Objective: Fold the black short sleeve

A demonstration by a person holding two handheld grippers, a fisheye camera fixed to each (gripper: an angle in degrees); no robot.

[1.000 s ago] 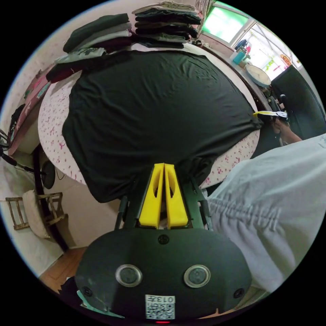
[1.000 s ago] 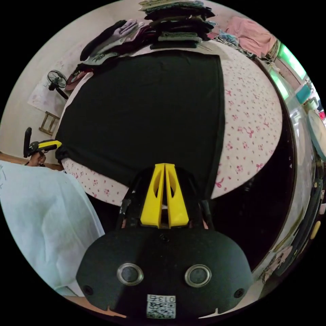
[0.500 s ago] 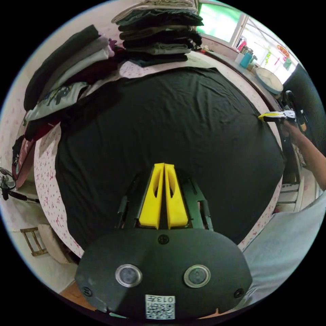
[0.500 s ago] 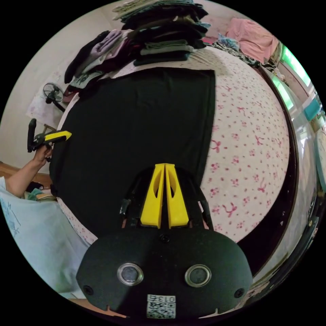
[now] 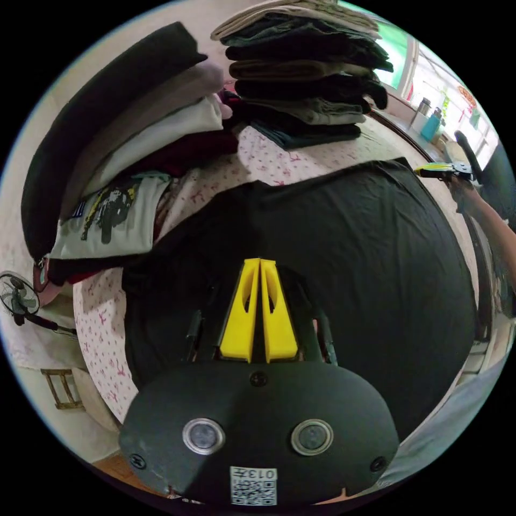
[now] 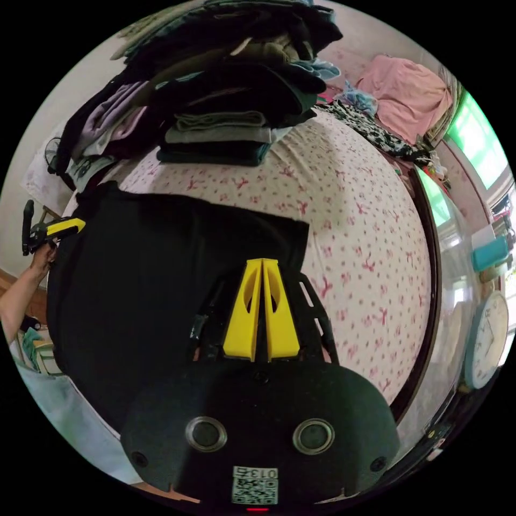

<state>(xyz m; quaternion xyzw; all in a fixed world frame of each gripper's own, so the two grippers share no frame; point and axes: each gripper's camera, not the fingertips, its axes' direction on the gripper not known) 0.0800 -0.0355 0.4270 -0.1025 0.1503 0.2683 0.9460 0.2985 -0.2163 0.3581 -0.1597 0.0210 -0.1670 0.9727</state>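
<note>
Both grippers were clenched on the black short sleeve shirt [image 5: 344, 252]: the left gripper [image 5: 260, 263] had its yellow jaws pressed together with dark cloth under their tips, and the right gripper [image 6: 262, 264] was closed the same way at a corner of the shirt. I held the shirt spread over the bed [image 6: 355, 226], on its white sheet printed with small pink bows. In the left gripper view the right gripper [image 5: 438, 170] showed small at the shirt's far corner, my forearm [image 5: 492, 215] behind it; in the right gripper view the left gripper [image 6: 56, 228] showed at the opposite corner with my hand [image 6: 40, 255] on its handle. So the cloth's long axis ran from one gripper across to the other, and the edge stretched between them faced the stacks of folded clothes. That edge looked straight in the right gripper view, lying on the sheet just short of the nearer stack [image 6: 226, 123]. Beyond it in the left gripper view stood a tall pile of folded dark and grey garments [image 5: 306, 70], and beside that a leaning pile with a white printed tee [image 5: 115, 215] at its base. A pink cloth [image 6: 408, 97] lay heaped at the bed's far side, a fan [image 5: 16, 301] stood by the wall, and a round clock [image 6: 489, 338] showed near the bed's dark frame.
</note>
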